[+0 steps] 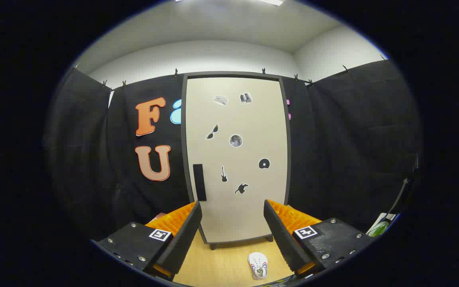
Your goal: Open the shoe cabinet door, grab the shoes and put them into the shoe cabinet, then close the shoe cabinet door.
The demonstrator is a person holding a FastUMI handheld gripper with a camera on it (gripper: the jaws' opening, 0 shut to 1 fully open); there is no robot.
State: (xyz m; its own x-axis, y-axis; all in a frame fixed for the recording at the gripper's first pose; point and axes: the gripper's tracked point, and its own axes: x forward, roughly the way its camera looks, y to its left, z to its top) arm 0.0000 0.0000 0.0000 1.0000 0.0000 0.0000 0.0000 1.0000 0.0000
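Shoe cabinet [235, 159] fills centre frame — pale door shut, dark handle [199, 182] at its left edge. White shoe [257, 265] lies low centre on the floor [213, 263] between the gripper [232, 217] fingers — spread wide, holding nothing.

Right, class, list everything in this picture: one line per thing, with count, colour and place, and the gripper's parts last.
Shoe cabinet: one, beige door shut in a dark frame, straight ahead beyond the fingers.
Handle: one, black, upright at the door's left edge.
Stickers: eight, grey and black, scattered on the door.
Shoe: one, white with patterned markings, on the floor between the fingers.
Floor: one, light wood, under the cabinet.
Gripper: one, fingers open, holding nothing.
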